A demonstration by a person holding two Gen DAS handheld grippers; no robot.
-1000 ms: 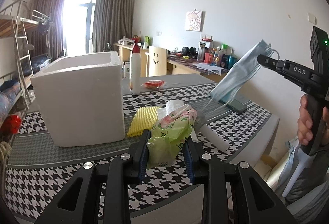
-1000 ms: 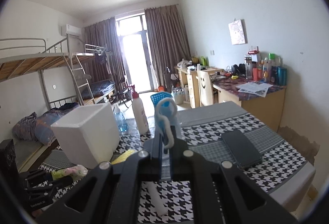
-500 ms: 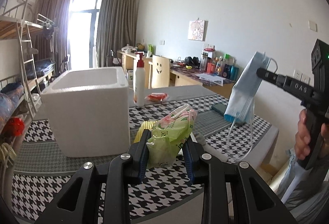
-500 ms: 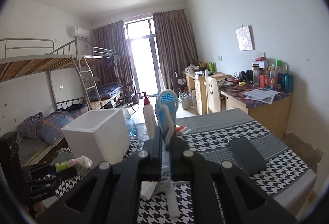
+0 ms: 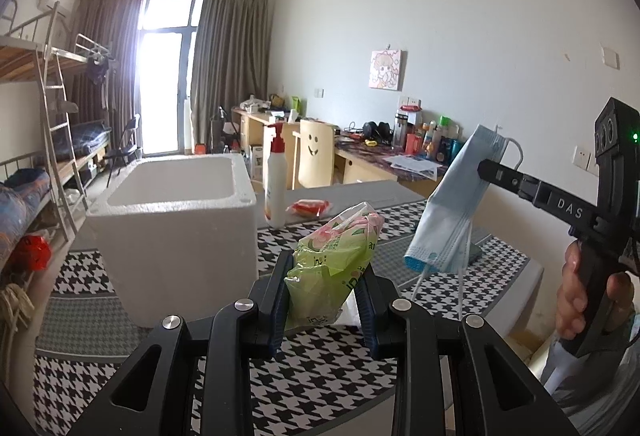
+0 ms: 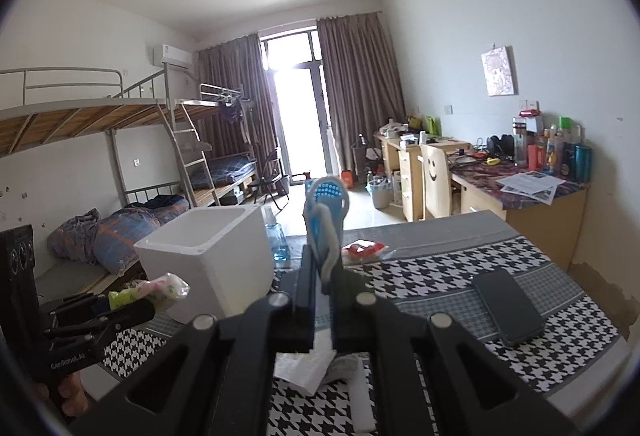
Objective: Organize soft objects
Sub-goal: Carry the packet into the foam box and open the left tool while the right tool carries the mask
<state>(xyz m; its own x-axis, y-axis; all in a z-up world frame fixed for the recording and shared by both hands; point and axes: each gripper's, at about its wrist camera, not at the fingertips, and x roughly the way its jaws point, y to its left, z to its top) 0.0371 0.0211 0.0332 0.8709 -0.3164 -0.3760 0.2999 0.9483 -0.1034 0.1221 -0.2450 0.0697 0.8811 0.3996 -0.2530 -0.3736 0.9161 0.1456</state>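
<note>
Foam box (interior hidden), left claw clamping green bag

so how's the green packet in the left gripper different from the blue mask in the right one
The green packet is a bulging, crinkly plastic pack with pink print; the blue mask is flat pleated fabric with white ear loops.
The packet sits propped upward between the left gripper pads; the mask hangs down from the right gripper and is pinched near its top.
The packet keeps its shape; the mask droops limply.
Both are held in the air above the table.
</note>
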